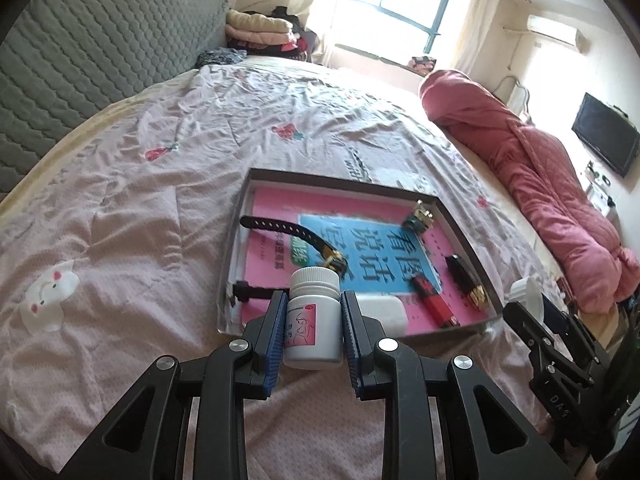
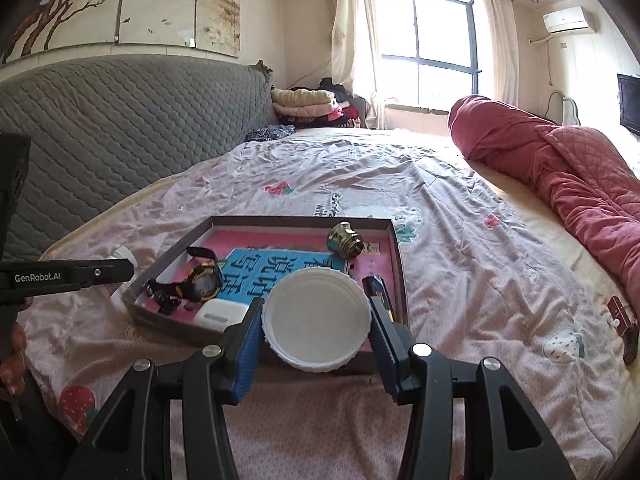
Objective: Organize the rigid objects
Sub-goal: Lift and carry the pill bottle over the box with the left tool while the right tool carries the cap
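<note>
My left gripper is shut on a white pill bottle with a pink label, held upright just in front of the grey tray. My right gripper is shut on a white ribbed jar lid, held over the tray's near edge. In the tray lie a black and yellow watch, a white case, a red lighter, a black and gold item and a metal bulb base, all on a pink and blue booklet. The right gripper with its lid also shows at the left wrist view's right edge.
The tray sits on a bed with a pink patterned sheet. A rolled red quilt lies along the right side. A grey quilted headboard is on the left. Folded clothes are stacked at the far end by the window.
</note>
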